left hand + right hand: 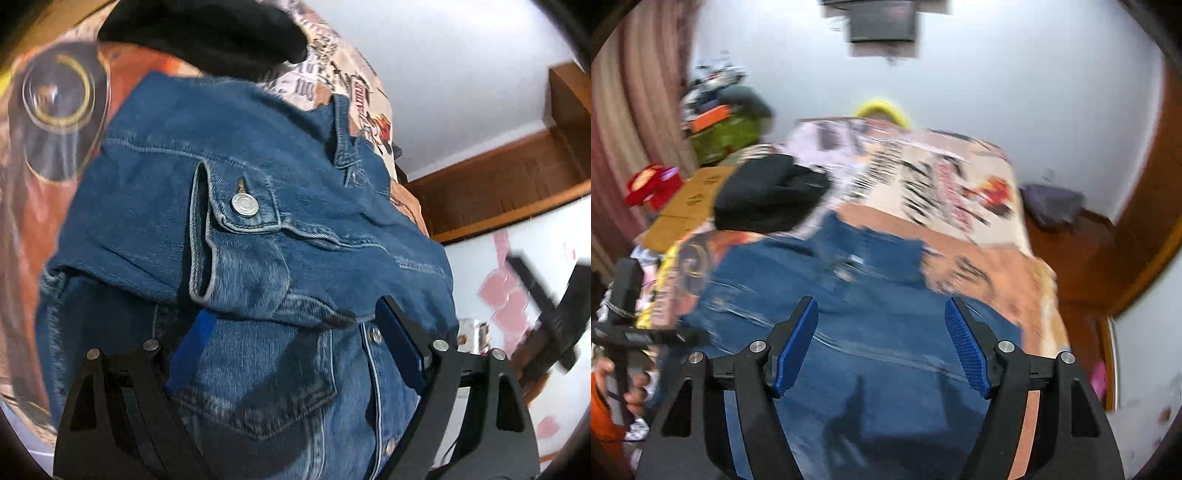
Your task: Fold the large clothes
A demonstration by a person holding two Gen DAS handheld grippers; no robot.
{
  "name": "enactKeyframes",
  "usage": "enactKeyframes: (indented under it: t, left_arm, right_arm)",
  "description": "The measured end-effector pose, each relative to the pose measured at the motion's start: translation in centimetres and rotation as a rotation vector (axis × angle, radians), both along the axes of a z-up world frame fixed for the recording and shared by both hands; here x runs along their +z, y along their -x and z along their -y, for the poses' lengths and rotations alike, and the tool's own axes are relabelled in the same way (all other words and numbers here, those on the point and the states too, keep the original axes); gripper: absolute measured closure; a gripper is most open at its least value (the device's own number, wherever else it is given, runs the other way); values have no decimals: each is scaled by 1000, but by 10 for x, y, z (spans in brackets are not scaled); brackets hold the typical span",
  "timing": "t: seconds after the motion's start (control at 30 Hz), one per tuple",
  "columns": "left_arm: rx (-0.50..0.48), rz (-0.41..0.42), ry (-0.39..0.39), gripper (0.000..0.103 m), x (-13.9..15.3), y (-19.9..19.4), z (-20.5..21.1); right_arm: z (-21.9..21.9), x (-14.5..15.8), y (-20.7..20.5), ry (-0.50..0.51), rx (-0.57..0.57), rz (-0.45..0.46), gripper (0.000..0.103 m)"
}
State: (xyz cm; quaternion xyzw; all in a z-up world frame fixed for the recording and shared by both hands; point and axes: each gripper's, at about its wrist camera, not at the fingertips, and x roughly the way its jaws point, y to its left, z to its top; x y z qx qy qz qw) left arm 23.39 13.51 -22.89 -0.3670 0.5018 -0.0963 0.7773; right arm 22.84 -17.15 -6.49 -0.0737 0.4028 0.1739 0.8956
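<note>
A blue denim jacket (258,221) lies on a bed with a printed bedspread (354,77), one part folded over with a buttoned pocket flap on top. My left gripper (295,314) is down at the jacket with its jaws wide. The folded edge lies between the blue pads (400,343) and covers the tip of the left one; I see no pinch. In the right wrist view the jacket (886,332) is blurred. My right gripper (882,302) hovers over it, open, nothing between its pads. The right gripper (546,314) also shows as a blur at the left view's right edge.
A black garment (768,195) lies on the bed beyond the jacket. A cardboard box (690,206), red item (653,181) and green bag (727,136) crowd the bed's left side by a curtain (628,110). Wooden furniture (1108,240) flanks the right. A hand (635,398) holds the left gripper.
</note>
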Motion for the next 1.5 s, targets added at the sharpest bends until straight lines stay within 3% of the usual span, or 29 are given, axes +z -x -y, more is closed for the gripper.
enactKeyframes:
  t: [0.07,0.13,0.2,0.23,0.37,0.47,0.63,0.77,0.87,0.93,1.23,1.4,1.5]
  left_arm:
    - [17,-9,7,31,-4,-3,0]
    - [32,-6,-49,46,-2,-6,2]
    - [44,2,-150,69,5,-10,5]
    - [44,32,-245,75,15,-12,11]
    - [-10,152,-445,83,59,-27,31]
    - [-34,269,-501,85,104,-42,38]
    - [-40,466,-601,85,178,-48,42]
    - [-12,511,-667,85,192,-43,34]
    - [5,475,-700,85,174,-38,19]
    - [-6,423,-702,85,153,-36,10]
    - [-37,141,-622,84,38,-27,-31]
    - [-81,36,-644,70,-4,-19,-25]
    - [-69,7,-602,68,-15,-12,-30]
  right_arm:
    - [13,-6,-2,-1,-30,-14,35]
    - [36,-19,-2,9,-101,-46,35]
    - [67,-40,1,23,-191,-91,35]
    - [75,-46,1,14,-214,-110,35]
    - [100,-58,0,-47,-271,-173,35]
    - [110,-52,-5,-134,-267,-202,35]
    - [104,-44,-3,-139,-246,-148,35]
    - [86,-65,-7,-115,-199,-195,35]
    - [72,-87,-8,-77,-170,-252,35]
    - [70,-95,-6,-70,-186,-244,35]
    - [88,-98,-7,-201,-214,-322,35]
    - [84,-97,-5,-190,-217,-317,35]
    - [84,-97,-6,-184,-217,-317,35]
